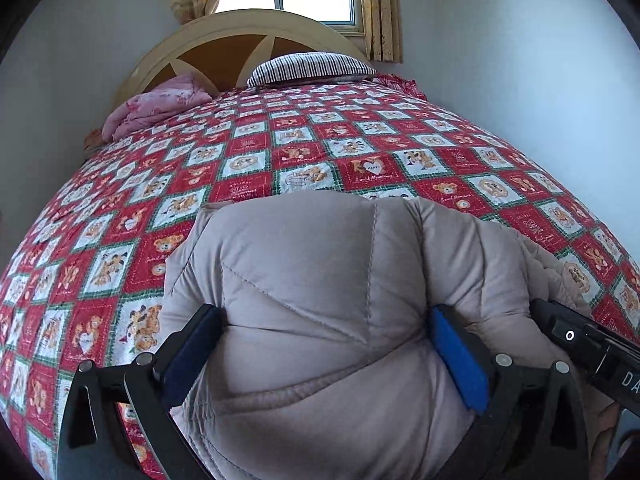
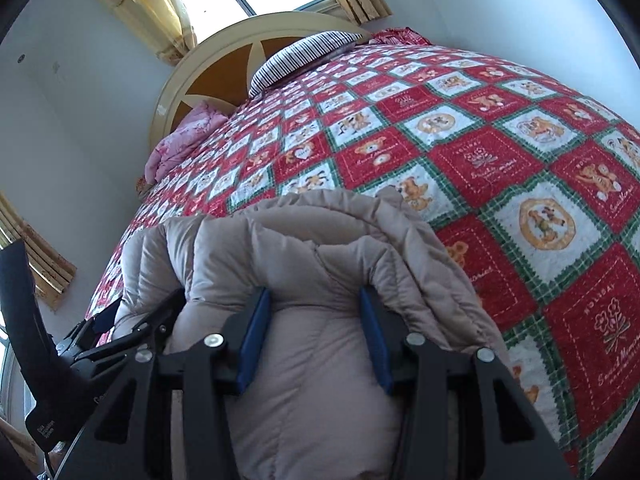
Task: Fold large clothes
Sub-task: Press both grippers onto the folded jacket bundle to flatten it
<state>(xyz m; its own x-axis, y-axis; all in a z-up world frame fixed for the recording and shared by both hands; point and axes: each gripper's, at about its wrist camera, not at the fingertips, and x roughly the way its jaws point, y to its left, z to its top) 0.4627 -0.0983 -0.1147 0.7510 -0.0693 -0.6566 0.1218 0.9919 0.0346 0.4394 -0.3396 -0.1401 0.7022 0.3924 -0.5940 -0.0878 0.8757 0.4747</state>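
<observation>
Both grippers clamp the puffy beige jacket (image 1: 320, 300); the left gripper (image 1: 328, 344) has its jaws pressed into the padding on either side, and the right gripper (image 2: 316, 340) pinches a thick bunch beside it; the jacket sits bundled at the near end of the bed (image 1: 360, 140). This looks like mid-fold; next, I judge, the held edge should be carried forward and laid flat.

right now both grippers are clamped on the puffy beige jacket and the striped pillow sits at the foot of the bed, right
Not quite. The striped pillow lies at the head of the bed, against the headboard under the window, as the left wrist view shows. The rest holds: the left gripper and right gripper both have their jaws clamped on the puffy beige jacket.
</observation>
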